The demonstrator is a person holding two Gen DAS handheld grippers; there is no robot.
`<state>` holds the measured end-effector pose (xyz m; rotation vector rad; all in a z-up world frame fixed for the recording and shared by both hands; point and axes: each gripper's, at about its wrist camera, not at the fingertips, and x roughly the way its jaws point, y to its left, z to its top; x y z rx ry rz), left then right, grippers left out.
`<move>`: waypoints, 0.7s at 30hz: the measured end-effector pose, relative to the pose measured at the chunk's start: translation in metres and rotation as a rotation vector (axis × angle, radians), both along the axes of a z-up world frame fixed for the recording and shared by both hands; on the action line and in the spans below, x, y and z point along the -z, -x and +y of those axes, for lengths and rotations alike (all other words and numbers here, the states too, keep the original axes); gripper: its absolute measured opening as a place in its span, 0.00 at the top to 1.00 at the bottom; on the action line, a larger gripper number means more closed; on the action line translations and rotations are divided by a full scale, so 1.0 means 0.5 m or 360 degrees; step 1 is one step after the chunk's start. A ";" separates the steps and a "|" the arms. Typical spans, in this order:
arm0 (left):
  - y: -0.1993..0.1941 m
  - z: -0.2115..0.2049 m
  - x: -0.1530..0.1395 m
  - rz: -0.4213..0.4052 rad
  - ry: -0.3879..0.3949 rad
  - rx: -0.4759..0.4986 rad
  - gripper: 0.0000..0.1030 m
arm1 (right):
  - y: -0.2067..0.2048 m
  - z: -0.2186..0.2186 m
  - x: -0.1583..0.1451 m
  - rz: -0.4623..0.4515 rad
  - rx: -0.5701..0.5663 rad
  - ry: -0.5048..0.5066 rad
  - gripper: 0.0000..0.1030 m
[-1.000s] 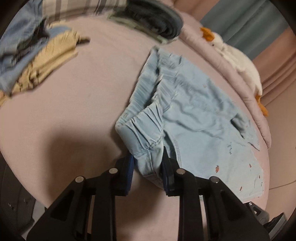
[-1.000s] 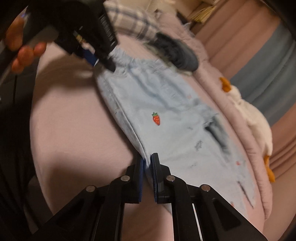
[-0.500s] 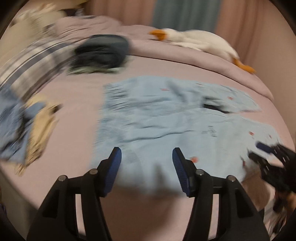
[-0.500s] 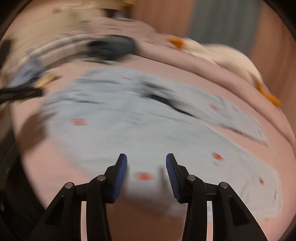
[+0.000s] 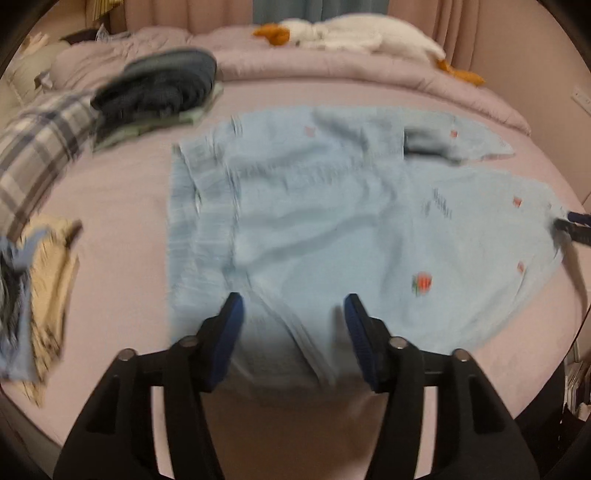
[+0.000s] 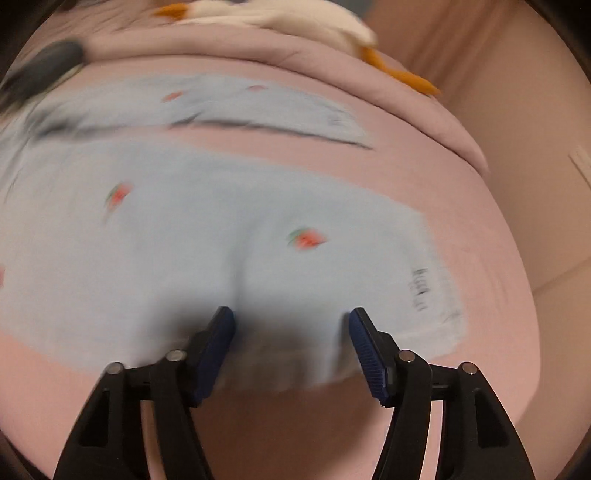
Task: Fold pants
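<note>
Over at 9 o'clock in the left wrist view there's a heap of tan and blue clothes [image 5: 40,291], with a plaid pillow [image 5: 40,158] at 10 and a dark folded pile [image 5: 162,85] near 11. Middle of the pink bed [image 5: 122,206] is where the light blue pants [image 5: 332,229] are, spread flat, waistband toward 9, legs running out to 3, little red prints on them. Left claw [image 5: 291,332] sits wide open over the near edge at 6, gripping nothing. A white stuffed duck [image 5: 354,33] lies at 12. Right claw [image 6: 291,347] is spread wide too, hovering over the leg hem, empty. Everything's pretty blurry.
</note>
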<state>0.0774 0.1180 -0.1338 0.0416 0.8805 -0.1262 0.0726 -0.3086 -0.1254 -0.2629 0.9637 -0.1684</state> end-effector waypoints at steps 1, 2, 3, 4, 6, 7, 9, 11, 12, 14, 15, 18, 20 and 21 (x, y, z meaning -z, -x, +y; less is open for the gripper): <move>-0.013 0.006 -0.014 -0.0043 -0.0005 0.0005 0.29 | -0.019 0.001 -0.023 -0.0045 -0.0025 -0.0080 0.39; -0.039 0.011 -0.027 -0.0087 -0.0008 0.0008 0.24 | -0.042 0.012 -0.046 -0.0092 -0.0114 -0.0217 0.39; -0.065 0.015 -0.036 -0.0119 -0.0005 0.0009 0.24 | -0.071 0.033 -0.064 -0.0129 -0.0224 -0.0352 0.39; -0.103 0.020 -0.047 -0.0143 0.0003 0.0023 0.24 | -0.092 0.054 -0.073 -0.0144 -0.0305 -0.0425 0.39; -0.174 0.033 -0.053 -0.0134 0.0036 0.0050 0.24 | -0.156 0.109 -0.088 -0.0159 -0.0490 -0.0522 0.39; -0.204 0.037 -0.054 -0.0116 0.0043 0.0049 0.24 | -0.199 0.148 -0.094 -0.0157 -0.0590 -0.0530 0.39; -0.283 0.047 -0.048 -0.0058 0.0043 0.0062 0.25 | -0.262 0.213 -0.100 -0.0133 -0.0715 -0.0499 0.39; -0.340 0.057 -0.044 -0.0016 0.0031 0.0107 0.25 | -0.357 0.275 -0.101 -0.0052 -0.0807 -0.0499 0.39; -0.370 0.066 -0.040 0.0012 0.0028 0.0125 0.25 | -0.394 0.294 -0.101 -0.0039 -0.0836 -0.0501 0.39; -0.417 0.092 -0.033 0.0103 0.0065 0.0155 0.26 | -0.446 0.358 -0.104 -0.0005 -0.0920 -0.0433 0.39; -0.436 0.107 -0.029 0.0142 0.0092 0.0168 0.27 | -0.473 0.378 -0.101 0.0002 -0.0953 -0.0379 0.39; -0.467 0.138 -0.012 0.0253 0.0196 0.0225 0.27 | -0.517 0.434 -0.086 0.0049 -0.1039 -0.0249 0.39; -0.477 0.155 0.007 0.0358 0.0289 0.0251 0.27 | -0.542 0.458 -0.058 0.0136 -0.1103 -0.0239 0.39; -0.481 0.160 0.024 0.0428 0.0304 0.0278 0.27 | -0.537 0.457 -0.046 0.0170 -0.1119 -0.0243 0.39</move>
